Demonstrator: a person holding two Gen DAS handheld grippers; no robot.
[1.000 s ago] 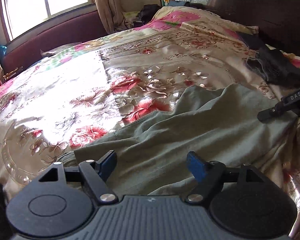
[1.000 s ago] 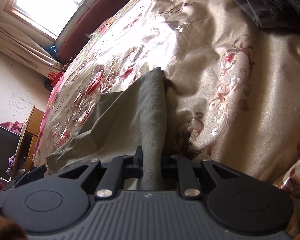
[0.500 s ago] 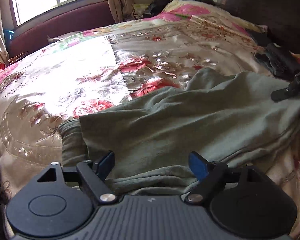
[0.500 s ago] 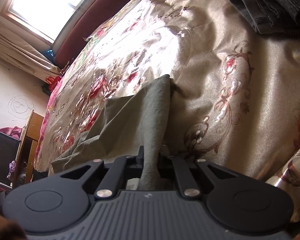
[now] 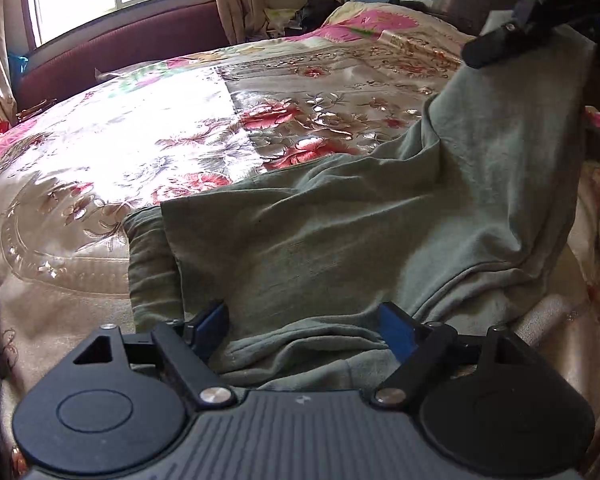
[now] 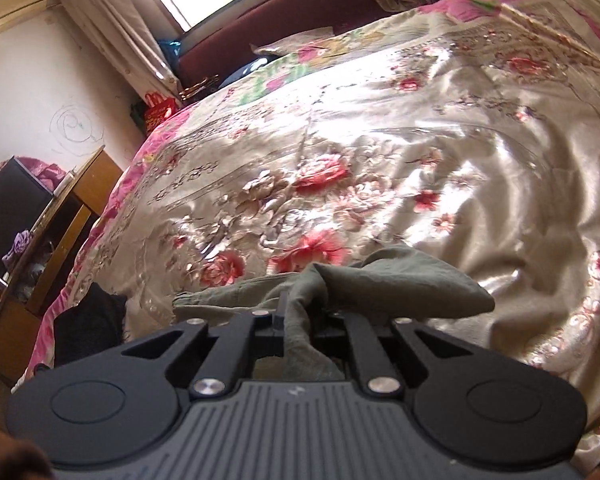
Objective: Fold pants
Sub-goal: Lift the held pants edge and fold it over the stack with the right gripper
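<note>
On bed, pants lie spread. Right gripper clamped on one end, raised above bed. Left gripper wide apart, low over near edge. Advice: left pins near edge, right carries end across, keeps cloth taut, edges aligned.

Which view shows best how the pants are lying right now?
Left wrist. It shows most of the pants spread over the bed, one end lifted by the right gripper. Right wrist shows only the bunched end pinched in that gripper.
</note>
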